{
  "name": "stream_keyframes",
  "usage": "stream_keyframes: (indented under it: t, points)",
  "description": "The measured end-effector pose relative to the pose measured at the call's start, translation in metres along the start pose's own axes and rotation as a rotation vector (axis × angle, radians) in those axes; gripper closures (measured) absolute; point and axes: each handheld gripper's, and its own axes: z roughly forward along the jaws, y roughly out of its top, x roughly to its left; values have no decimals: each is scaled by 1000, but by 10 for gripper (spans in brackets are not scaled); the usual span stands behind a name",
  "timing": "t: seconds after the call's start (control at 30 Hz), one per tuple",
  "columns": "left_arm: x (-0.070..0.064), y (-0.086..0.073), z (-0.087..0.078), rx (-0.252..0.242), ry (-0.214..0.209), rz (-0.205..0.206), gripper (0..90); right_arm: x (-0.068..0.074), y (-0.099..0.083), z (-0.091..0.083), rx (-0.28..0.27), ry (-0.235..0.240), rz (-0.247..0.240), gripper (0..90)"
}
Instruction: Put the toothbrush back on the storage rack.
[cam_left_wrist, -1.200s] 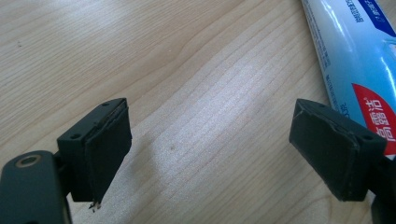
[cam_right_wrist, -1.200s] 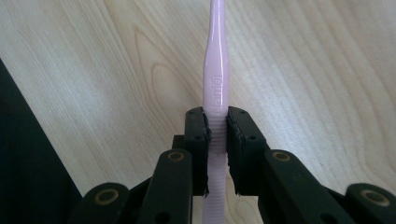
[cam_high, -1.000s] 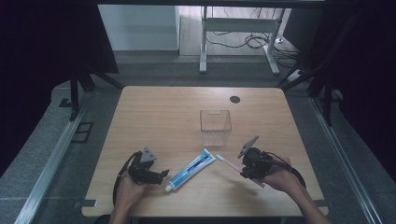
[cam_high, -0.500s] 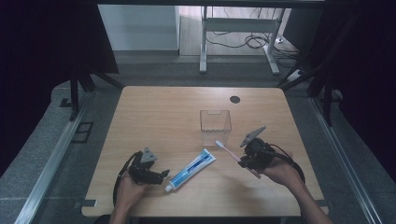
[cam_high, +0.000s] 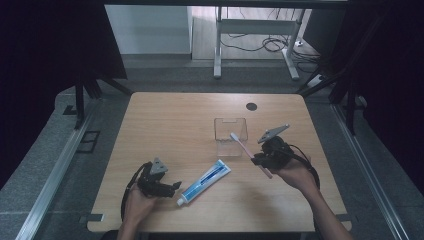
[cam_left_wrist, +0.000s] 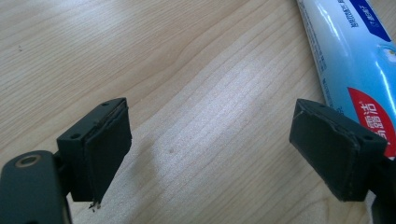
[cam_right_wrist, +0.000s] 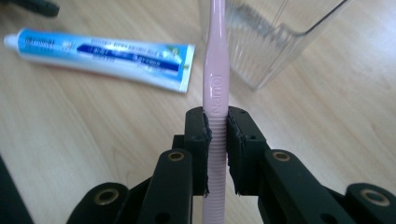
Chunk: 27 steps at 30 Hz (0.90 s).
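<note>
Right gripper (cam_high: 256, 159) has its jaws pinched tight on the ribbed handle of a pink toothbrush (cam_high: 247, 152), held off the table (cam_high: 165, 115) with the bristle end slanting up toward the clear plastic cup (cam_high: 230, 136). From above, the brush head seems to sit at the cup's near rim, though I can't tell whether it touches. In the right gripper view the toothbrush (cam_right_wrist: 215, 84) rises straight between the pads, with the cup (cam_right_wrist: 266, 42) just behind it and the toothpaste tube (cam_right_wrist: 102, 56) lying flat off to one side. Left gripper (cam_high: 172, 187) rests low near the table's front edge, jaws spread wide around bare wood, just beside the tube's cap end (cam_high: 180, 202).
</note>
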Motion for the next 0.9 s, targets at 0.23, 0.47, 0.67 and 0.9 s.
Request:
stream_keyframes:
  t: [0.23, 0.47, 0.67, 0.9]
  points:
    - [1, 0, -1, -3, -4, -15, 129, -5, 11, 1, -70, -16, 26, 789]
    - [0, 1, -1, -1, -6, -5, 130, -7, 19, 3, -118, -11, 35, 789]
    - [-1, 1, 0, 4, -9, 0, 130, -8, 28, 7, -167, 2, 49, 789]
    - [-1, 1, 0, 8, -12, 8, 131, -8, 37, 10, -198, -2, 51, 789]
